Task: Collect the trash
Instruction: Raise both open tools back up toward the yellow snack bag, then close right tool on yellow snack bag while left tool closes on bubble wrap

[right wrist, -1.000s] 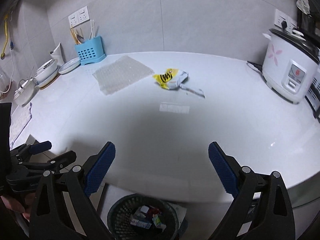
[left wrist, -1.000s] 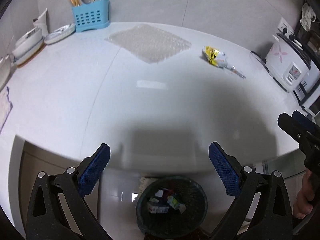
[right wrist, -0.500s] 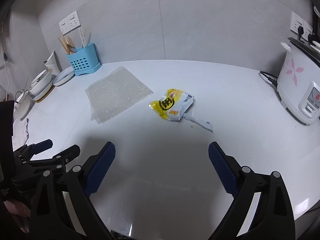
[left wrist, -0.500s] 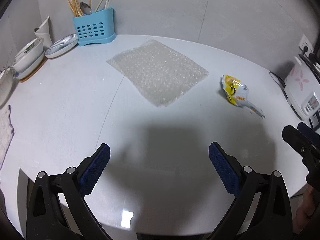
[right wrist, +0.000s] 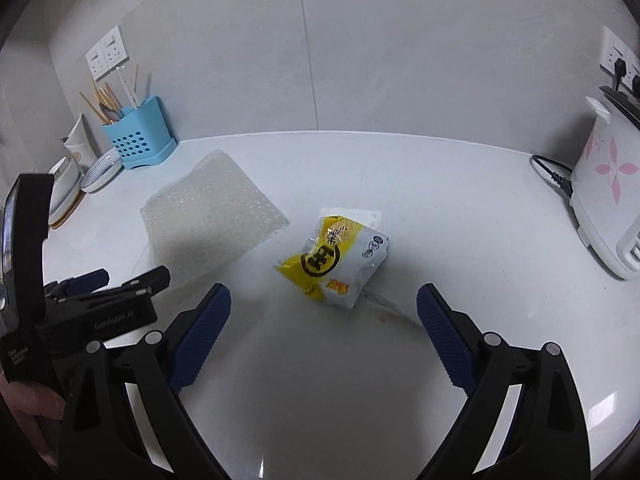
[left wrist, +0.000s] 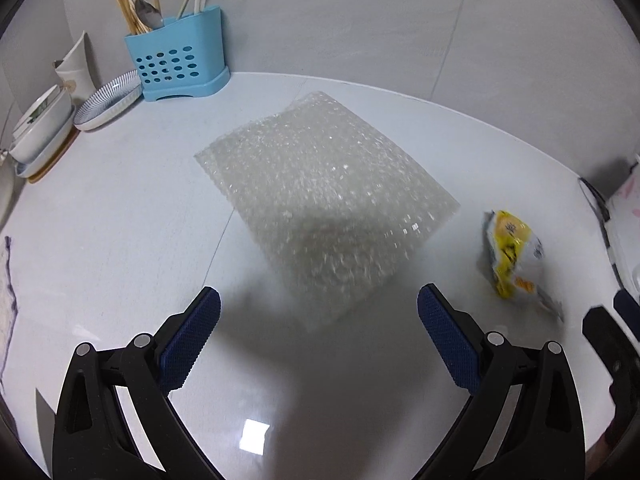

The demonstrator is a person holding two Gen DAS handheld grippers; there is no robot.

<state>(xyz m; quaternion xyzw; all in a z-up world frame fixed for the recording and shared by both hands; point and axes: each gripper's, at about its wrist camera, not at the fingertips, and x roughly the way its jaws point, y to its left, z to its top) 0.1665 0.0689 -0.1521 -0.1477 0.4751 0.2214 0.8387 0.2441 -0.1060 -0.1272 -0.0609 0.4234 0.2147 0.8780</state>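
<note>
I've swung both spread, empty grippers up from the bin: left gripper (left wrist: 319,308) faces the clear bubble-wrap sheet (left wrist: 324,200) at 12 o'clock, right gripper (right wrist: 323,306) the yellow-and-white snack wrapper (right wrist: 336,262); pickups come next

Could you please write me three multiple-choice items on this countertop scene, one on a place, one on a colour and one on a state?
1. Where does the bubble wrap sheet lie?
A. inside the utensil holder
B. flat on the counter, ahead of the left gripper
C. on the rice cooker

2. What colour is the utensil holder?
A. red
B. green
C. light blue

3. How does the right gripper stand over the snack wrapper?
A. open, holding nothing
B. shut on the wrapper
C. shut on a spoon

Answers: 1 B, the sheet rests on the white counter before the open fingers; 2 C, its perforated body is light blue; 3 A, both pads sit wide apart, the wrapper lying beyond them.
</note>
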